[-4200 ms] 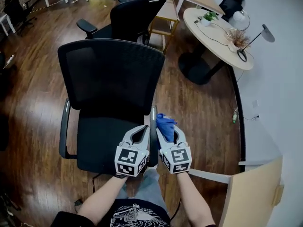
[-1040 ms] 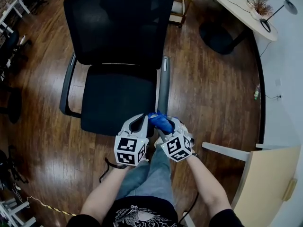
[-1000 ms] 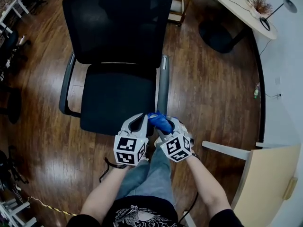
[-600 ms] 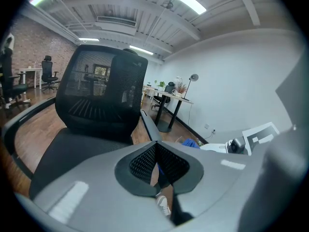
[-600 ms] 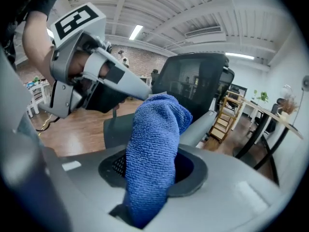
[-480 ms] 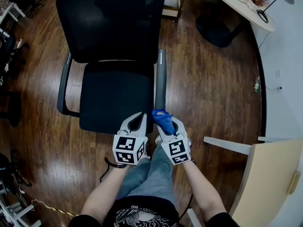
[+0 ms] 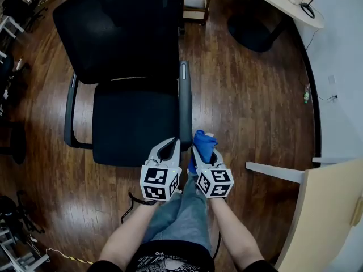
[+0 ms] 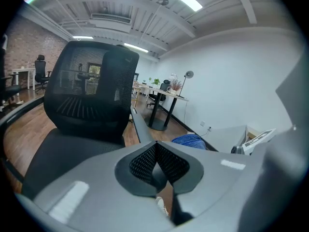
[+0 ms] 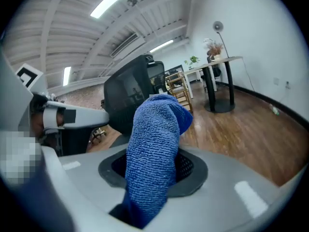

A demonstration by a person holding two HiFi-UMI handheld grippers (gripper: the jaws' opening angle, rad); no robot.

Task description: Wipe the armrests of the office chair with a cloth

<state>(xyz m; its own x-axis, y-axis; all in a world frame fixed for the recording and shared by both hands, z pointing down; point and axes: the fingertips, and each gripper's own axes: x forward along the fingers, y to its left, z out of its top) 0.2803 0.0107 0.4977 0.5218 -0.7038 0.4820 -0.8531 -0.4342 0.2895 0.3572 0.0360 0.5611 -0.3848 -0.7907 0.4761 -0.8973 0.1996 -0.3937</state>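
Changed: the cloth has come off the near armrest and now hangs just beside its front end.
Cloth: clamped in my right gripper, sticking up past the jaws.
Left gripper: pinched together on nothing, by the seat's front corner.
Done: I judge the near armrest wiped along its length.
Left: the far armrest of the office chair looks untouched.
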